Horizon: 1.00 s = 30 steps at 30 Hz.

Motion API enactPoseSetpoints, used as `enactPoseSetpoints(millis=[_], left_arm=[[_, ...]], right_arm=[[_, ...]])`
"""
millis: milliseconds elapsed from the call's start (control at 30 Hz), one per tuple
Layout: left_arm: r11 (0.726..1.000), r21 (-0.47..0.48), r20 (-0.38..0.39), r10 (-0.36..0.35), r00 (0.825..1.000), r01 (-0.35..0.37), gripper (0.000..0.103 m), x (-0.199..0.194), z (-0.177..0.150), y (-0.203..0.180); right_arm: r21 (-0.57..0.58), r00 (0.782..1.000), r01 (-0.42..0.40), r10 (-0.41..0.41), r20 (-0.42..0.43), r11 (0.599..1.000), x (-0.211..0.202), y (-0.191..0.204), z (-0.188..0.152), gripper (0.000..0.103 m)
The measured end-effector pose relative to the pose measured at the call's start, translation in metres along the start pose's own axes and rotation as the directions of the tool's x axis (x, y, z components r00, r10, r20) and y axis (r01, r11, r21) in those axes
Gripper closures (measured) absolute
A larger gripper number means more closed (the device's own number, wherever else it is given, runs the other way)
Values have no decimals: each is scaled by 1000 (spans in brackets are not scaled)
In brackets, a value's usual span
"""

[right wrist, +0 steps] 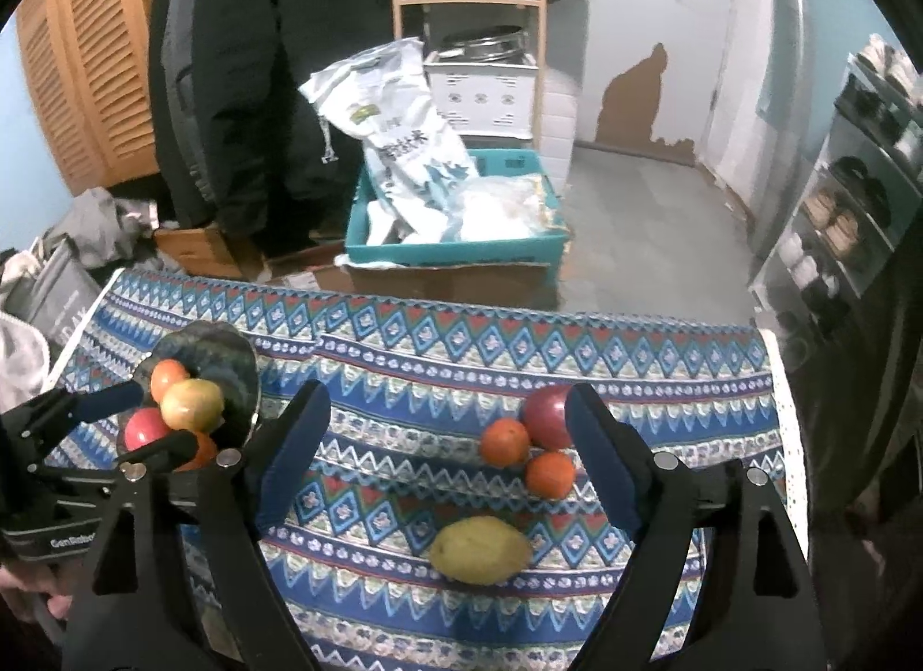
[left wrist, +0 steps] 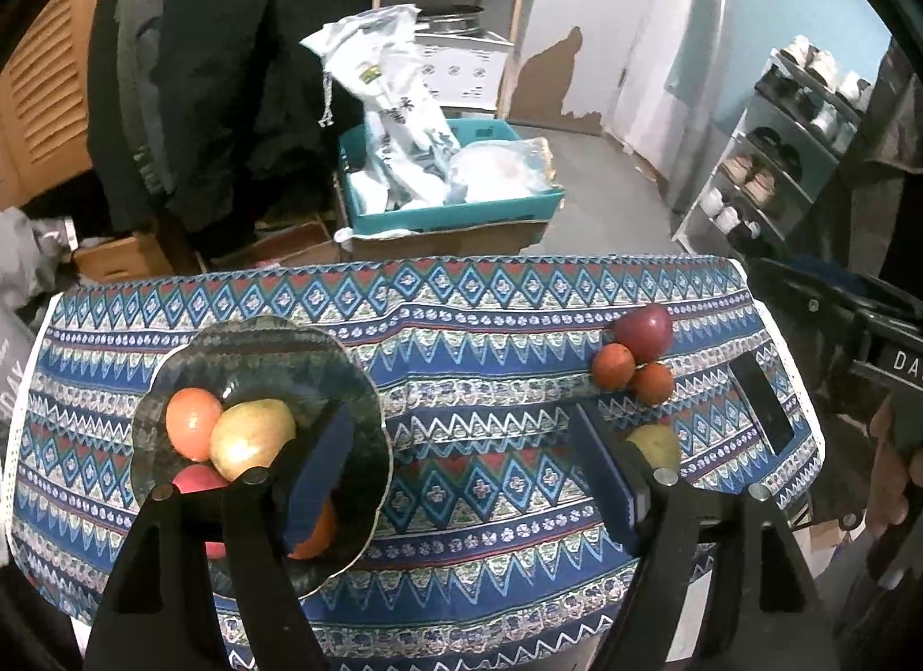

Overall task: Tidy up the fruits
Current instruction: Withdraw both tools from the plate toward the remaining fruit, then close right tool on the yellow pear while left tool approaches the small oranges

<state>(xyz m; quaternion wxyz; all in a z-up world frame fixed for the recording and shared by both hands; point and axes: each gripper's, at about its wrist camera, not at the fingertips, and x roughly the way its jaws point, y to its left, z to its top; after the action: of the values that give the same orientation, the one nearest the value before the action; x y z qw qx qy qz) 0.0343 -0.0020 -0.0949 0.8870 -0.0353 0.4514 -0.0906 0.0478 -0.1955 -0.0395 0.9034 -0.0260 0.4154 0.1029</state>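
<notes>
Desk: a small desk (right wrist: pixel 663 348) under a blue patterned cloth is carrying all the fruit.
Plate: a dark glass plate (left wrist: pixel 346 382) is sitting at 9 o'clock on the desk, already holding four fruits: an orange-pink one, a yellow-green apple (left wrist: pixel 251 434), a red one and an orange partly hidden behind the tongs.
Loose fruit: in the right wrist view a red apple (right wrist: pixel 545 417) and two small oranges (right wrist: pixel 505 442) are lying touching one another at 2 o'clock on the cloth; a yellow mango (right wrist: pixel 480 550) is lying alone just nearer the camera, at about 5 o'clock.
Left tongs: the left tongs (left wrist: pixel 461 475) are standing wide and empty, one pad hanging over the plate, the other beside the mango's edge.
Right tongs: the right tongs (right wrist: pixel 444 463) are standing wide and empty, hovering over the loose fruit; nothing is pressed between the pads.
Handling: the mango is looking smooth and oblong, probably heaviest and liable to roll; taking it across its short middle seems safest. The oranges are round and firm; grip at the widest girth. The apple's waxy skin may be slipping under a light squeeze.
Risk: the touching cluster is likely scattering if one fruit is nudged; the glass plate is wanting a gentle set-down.
</notes>
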Motion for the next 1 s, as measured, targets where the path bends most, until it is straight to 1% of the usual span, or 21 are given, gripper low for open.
enactPoseSetpoints(millis=[233,433,567,767,867,1000], left_arm=[[1000,29,-7,-13,1000,13,23,3,1,-17],[998,65,-32,-17,999,19,23,12,-2,-31],[996,91,-53,-11,999,16,23,22,-6,-38],[995,104,-118,1,993,11,23,46,-17,-45],[995,104,-149,5,989,11,23,58,-22,-47],[993,116,-181,27,983,-5,23,72,-30,-48]], right_arm=[[21,1000,22,-22,1,1000,-8,-20,-9,19],[37,999,28,-27,-30,999,-1,-33,-22,18],[44,998,10,-7,-70,999,10,-40,-35,18],[63,990,-25,34,-139,998,31,-48,-54,18],[65,983,-33,45,-180,997,43,-50,-65,18],[79,966,-64,81,-245,995,62,-53,-79,18]])
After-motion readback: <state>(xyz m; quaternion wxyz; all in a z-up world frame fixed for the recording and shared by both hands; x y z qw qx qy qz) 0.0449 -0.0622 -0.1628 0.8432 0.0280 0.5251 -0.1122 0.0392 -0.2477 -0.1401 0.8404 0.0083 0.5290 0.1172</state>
